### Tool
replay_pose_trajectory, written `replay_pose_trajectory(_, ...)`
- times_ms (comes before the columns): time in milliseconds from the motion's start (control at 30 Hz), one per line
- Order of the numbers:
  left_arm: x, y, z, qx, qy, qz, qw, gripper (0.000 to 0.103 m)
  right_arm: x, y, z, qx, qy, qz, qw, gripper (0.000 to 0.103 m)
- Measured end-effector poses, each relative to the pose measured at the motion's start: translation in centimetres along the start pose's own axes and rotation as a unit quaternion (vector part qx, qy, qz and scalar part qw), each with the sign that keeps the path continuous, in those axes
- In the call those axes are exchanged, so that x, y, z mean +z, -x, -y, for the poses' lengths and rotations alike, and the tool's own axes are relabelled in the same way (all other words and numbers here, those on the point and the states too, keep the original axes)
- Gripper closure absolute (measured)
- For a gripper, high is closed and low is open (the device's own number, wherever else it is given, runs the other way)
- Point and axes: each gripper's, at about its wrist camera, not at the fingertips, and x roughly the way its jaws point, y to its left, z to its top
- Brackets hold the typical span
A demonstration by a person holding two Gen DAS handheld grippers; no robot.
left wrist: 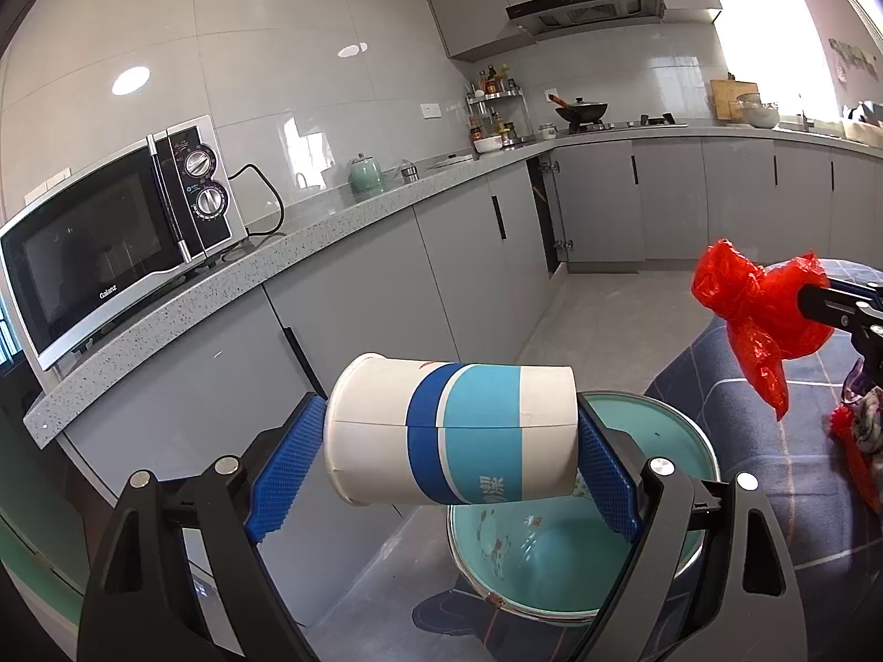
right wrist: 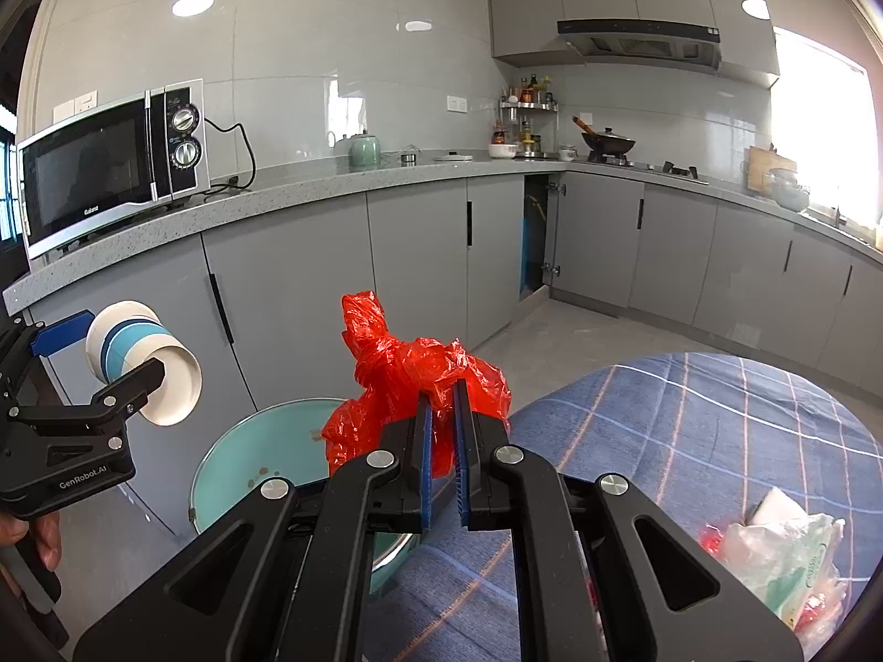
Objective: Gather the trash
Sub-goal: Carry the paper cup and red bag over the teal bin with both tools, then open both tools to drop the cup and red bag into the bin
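Left tool (left wrist: 450, 441): pads clamp a paper cup (left wrist: 450, 433) end to end, rim against one pad, base against the other. Cup lies on its side, long axis level and crosswise, held in the air above the teal basin (left wrist: 684, 430). Right tool (right wrist: 441, 441): closed on a crumpled red plastic bag (right wrist: 408, 380), bunched upward, just over the basin's rim at the checked tabletop (right wrist: 690, 430) edge.

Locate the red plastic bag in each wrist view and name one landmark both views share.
Left wrist view: red plastic bag at the right edge, pinched by the right gripper.
Right wrist view: the bag at centre, clamped between the pads, above the teal basin.
Shared landmark: the microwave on the counter, upper left.
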Motion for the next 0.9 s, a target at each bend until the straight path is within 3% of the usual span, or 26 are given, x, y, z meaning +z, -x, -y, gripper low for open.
replay_pose_trajectory(533, -0.5, -1.7, 0.5, -0.008, -0.011, -0.014, 0.9998, 0.015, -0.1, -3.1, -1.9, 0.018, 0.033, -0.021, 0.999, 0.094)
replay_pose_trajectory(633, -0.8, -2.0, 0.8, -0.009, -0.015, -0.017, 0.9997, 0.010, -0.2, -3.7, -1.8, 0.021, 0.027, -0.025, 0.999, 0.075)
replay_pose_trajectory(900, -1.4, -2.7, 0.9, -0.013, -0.020, -0.027, 0.9994, 0.006, 0.7, -3.1, -1.4, 0.023, 0.006, -0.026, 0.999, 0.063)
